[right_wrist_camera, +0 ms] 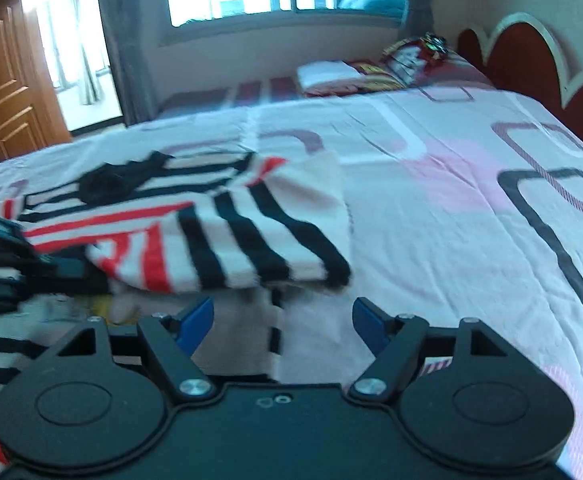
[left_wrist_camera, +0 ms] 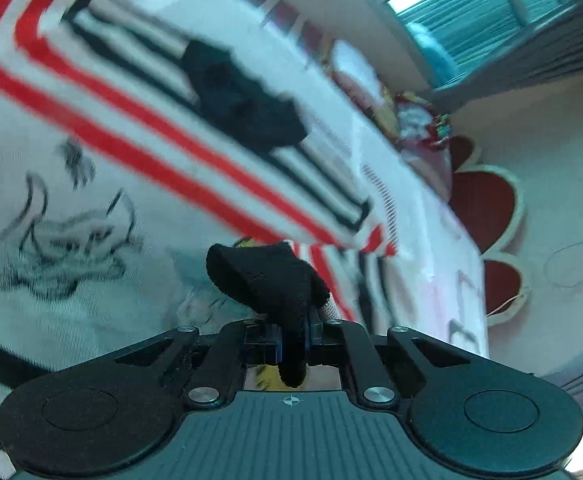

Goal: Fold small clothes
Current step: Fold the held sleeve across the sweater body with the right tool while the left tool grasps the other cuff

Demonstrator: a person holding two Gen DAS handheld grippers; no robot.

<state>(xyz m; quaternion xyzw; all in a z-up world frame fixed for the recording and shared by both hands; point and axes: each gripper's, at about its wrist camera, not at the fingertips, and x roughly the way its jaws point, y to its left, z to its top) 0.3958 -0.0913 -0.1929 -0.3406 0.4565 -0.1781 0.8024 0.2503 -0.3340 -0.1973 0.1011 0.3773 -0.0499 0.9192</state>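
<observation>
Your left gripper (left_wrist_camera: 291,332) is tipped downward toward the bed (right_wrist_camera: 431,208), its jaws pinched together on a fold of black cloth (left_wrist_camera: 267,276) that bunches up just ahead of them and hangs down between them. Beyond that cloth the striped garment (left_wrist_camera: 139,120), white with red and black bands, spreads across the sheet, with a black bow (left_wrist_camera: 243,100) sitting further ahead on it.

Your right gripper (right_wrist_camera: 283,320) also angles down, jaws standing well apart with the blue pads (right_wrist_camera: 195,322) clear of anything; pale fabric lies under the gap between them. Directly ahead of it and a little to its left is the folded-over part of the same garment. At the far left edge of that view is your other gripper's body.
</observation>
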